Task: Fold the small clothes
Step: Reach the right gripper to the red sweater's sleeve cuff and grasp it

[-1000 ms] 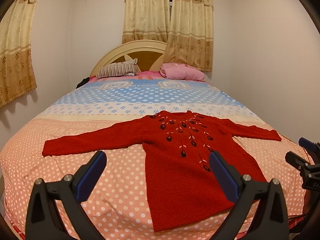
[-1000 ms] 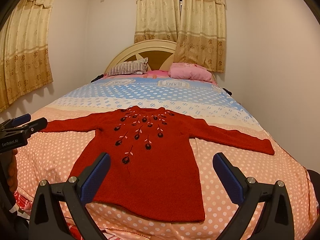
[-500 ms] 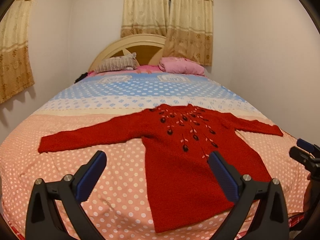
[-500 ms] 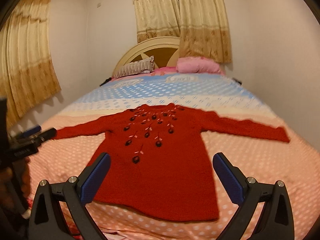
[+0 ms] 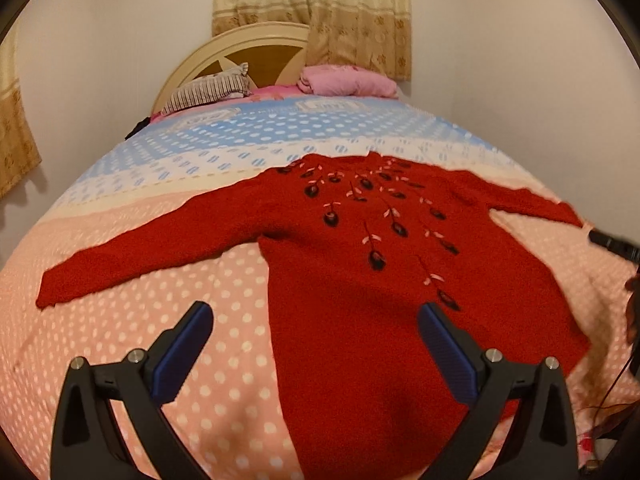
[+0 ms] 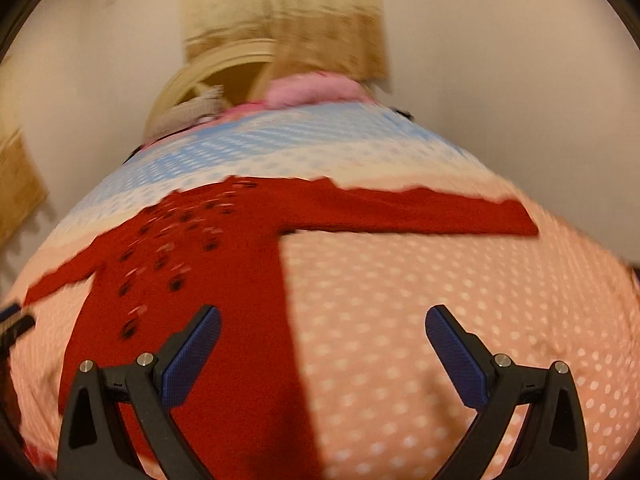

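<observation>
A small red knit sweater [image 5: 360,280] with dark flower embroidery lies flat, front up, on the bed, both sleeves spread out sideways. My left gripper [image 5: 316,316] is open and empty, held above the sweater's left side and hem. My right gripper [image 6: 322,320] is open and empty, above the sweater's right side edge; the sweater [image 6: 224,280] fills the left of the blurred right wrist view, its right sleeve [image 6: 420,212] stretching away to the right. The right gripper's tip [image 5: 612,242] shows at the right edge of the left wrist view.
The bed has a dotted cover [image 5: 120,320], pink near me and blue farther off. A striped pillow [image 5: 208,90] and a pink pillow [image 5: 348,82] lie by the headboard [image 5: 256,46]. Curtains [image 5: 316,12] hang behind. Walls stand close on both sides.
Both grippers have moved forward and down toward the bed. The right gripper has swung to the right, so the sweater's right sleeve and bare cover now fill its view. The sweater has not moved.
</observation>
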